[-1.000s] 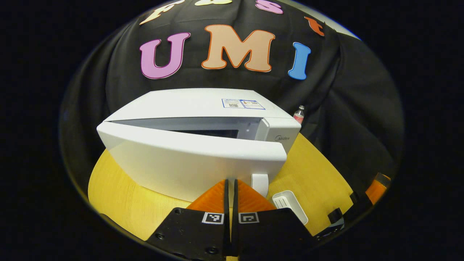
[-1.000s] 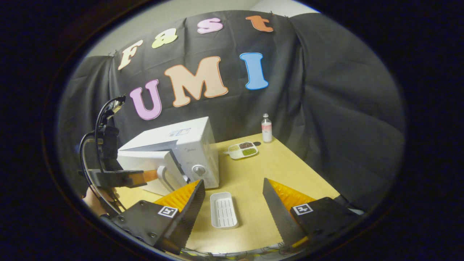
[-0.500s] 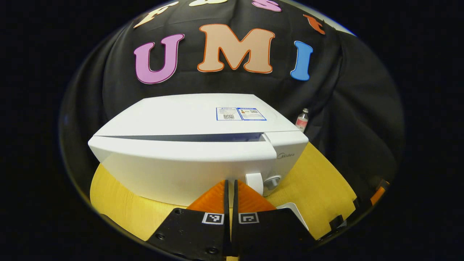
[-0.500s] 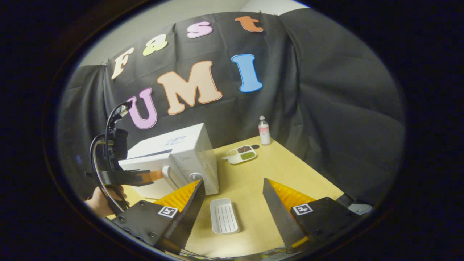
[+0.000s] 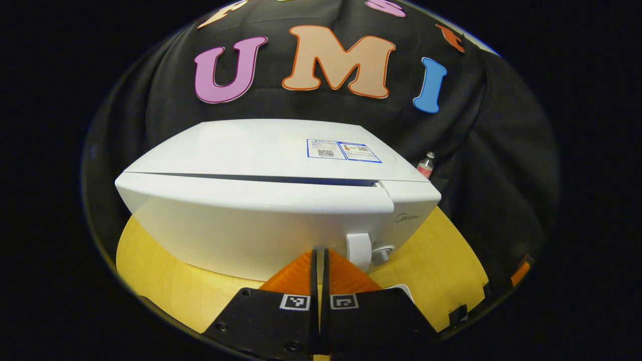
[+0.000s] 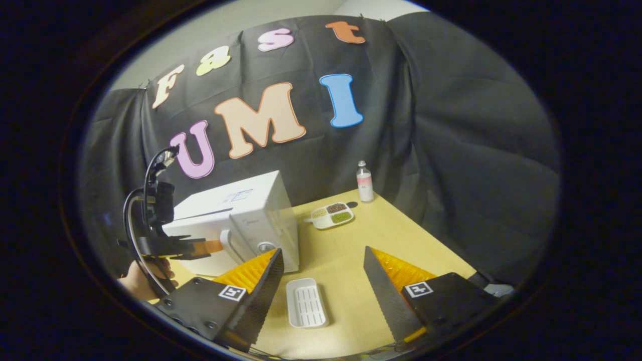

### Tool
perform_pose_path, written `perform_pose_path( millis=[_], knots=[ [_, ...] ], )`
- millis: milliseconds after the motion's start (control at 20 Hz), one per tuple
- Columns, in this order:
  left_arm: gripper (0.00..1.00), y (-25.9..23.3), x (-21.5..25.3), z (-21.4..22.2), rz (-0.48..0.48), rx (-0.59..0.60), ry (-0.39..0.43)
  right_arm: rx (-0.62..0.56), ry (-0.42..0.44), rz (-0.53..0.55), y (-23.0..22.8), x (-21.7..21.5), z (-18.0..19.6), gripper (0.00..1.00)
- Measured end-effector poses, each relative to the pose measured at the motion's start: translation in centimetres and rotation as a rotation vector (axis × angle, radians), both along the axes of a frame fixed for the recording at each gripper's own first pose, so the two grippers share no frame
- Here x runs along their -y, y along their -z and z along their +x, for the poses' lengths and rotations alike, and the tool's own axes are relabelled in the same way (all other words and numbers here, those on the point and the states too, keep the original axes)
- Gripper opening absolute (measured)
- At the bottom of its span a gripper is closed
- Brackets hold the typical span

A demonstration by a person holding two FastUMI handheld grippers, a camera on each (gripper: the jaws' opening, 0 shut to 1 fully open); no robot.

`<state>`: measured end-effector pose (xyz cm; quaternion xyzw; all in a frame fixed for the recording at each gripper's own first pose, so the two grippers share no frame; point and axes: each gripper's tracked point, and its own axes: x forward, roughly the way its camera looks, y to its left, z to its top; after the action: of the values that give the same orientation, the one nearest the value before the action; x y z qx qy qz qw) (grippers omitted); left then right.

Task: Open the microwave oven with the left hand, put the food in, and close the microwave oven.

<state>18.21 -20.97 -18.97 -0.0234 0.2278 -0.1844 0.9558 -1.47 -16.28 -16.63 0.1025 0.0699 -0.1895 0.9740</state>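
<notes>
Now the left gripper [image 5: 318, 260] points level at the microwave [image 5: 271, 200] door, fingers [image 5: 301, 271] pressed together on nothing; the white door, just ahead of them, sits nearly closed. The right gripper [image 6: 321, 271] hangs wide open over the table [image 6: 351, 235].

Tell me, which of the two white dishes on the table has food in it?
The divided dish near the bottle, right of the microwave: its compartments hold brown and green food. The ribbed tray in front lies empty.

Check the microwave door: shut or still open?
Nearly shut. In the left gripper view the door sits almost flush with the microwave, with only a thin dark seam along its top. Whether it has latched, cannot tell.
</notes>
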Motion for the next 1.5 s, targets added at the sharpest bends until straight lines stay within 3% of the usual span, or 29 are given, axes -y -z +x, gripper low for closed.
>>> perform_pose_path(
  millis=[300,500,650,700,1200,1500],
  knots=[
    [0.01,0.5,-0.1,0.4,-0.037,-0.012,-0.038,-0.010,0.015,-0.010,0.2,0.9,0.2,0.92],
    [0.01,2.5,-0.2,0.6,-0.031,-0.083,-0.074,-0.018,0.024,0.001,0.5,1.2,0.2,0.92],
    [0.01,1.4,-1.0,2.0,-0.023,-0.027,-0.106,-0.030,0.019,-0.013,0.6,1.1,0.1,0.92],
    [0.02,2.4,-0.8,1.4,-0.023,-0.085,-0.113,-0.036,0.015,-0.015,0.7,1.0,0.1,0.92],
    [0.01,1.5,-2.0,1.5,0.004,-0.040,-0.112,-0.051,-0.041,-0.044,0.7,-0.3,0.7,0.92],
    [0.06,0.3,-2.7,-2.3,-0.004,-0.048,-0.051,-0.020,-0.044,-0.063,-0.4,0.2,0.3,0.92]
  ],
)
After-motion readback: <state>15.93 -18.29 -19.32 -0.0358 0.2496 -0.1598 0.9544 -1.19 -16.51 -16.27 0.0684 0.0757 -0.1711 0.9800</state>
